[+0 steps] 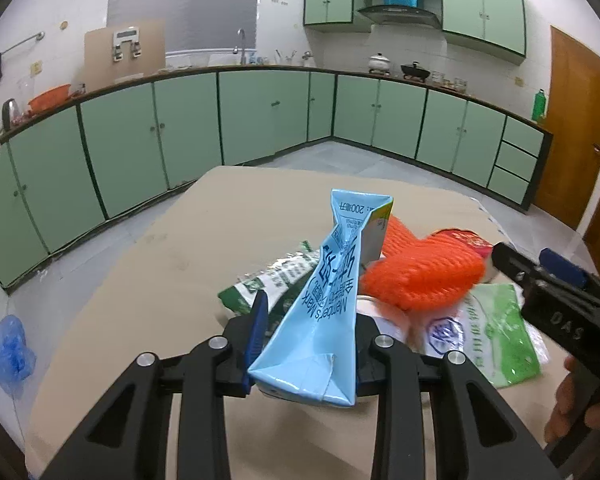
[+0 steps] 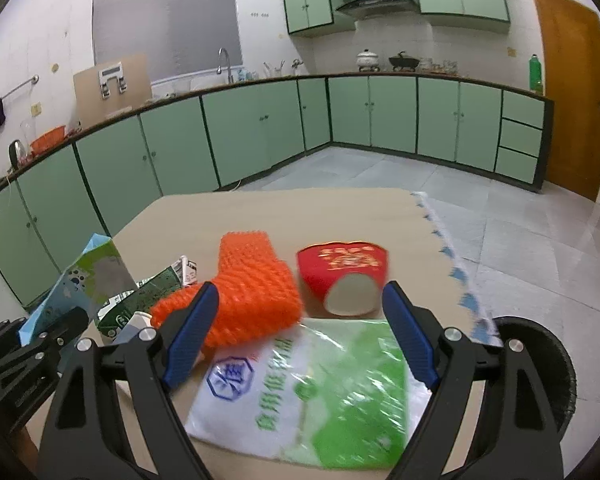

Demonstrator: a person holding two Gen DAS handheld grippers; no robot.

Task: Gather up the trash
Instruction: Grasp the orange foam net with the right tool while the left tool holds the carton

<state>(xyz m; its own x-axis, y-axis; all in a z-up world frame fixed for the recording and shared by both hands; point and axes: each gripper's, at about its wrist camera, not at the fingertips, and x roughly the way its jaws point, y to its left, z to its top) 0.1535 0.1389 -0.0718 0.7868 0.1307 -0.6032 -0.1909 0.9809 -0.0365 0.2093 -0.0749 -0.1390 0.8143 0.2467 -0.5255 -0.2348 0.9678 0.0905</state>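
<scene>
My left gripper (image 1: 306, 340) is shut on a crumpled light-blue drink carton (image 1: 324, 308) and holds it above the tan table (image 1: 148, 272). The carton also shows at the left of the right wrist view (image 2: 80, 280). My right gripper (image 2: 300, 320) is open and empty, its blue pads on either side of a trash pile. An orange foam net (image 2: 252, 292), a red paper cup (image 2: 340, 276) on its side and a white-green plastic bag (image 2: 312, 392) lie between and below the fingers. A dark green foil wrapper (image 2: 148, 296) lies left of the net.
A black round bin rim (image 2: 540, 364) sits at the table's right edge. A blue plastic bag (image 1: 10, 352) lies on the floor at left. Green kitchen cabinets (image 1: 260, 116) line the far walls. A wooden door (image 1: 576, 140) is at right.
</scene>
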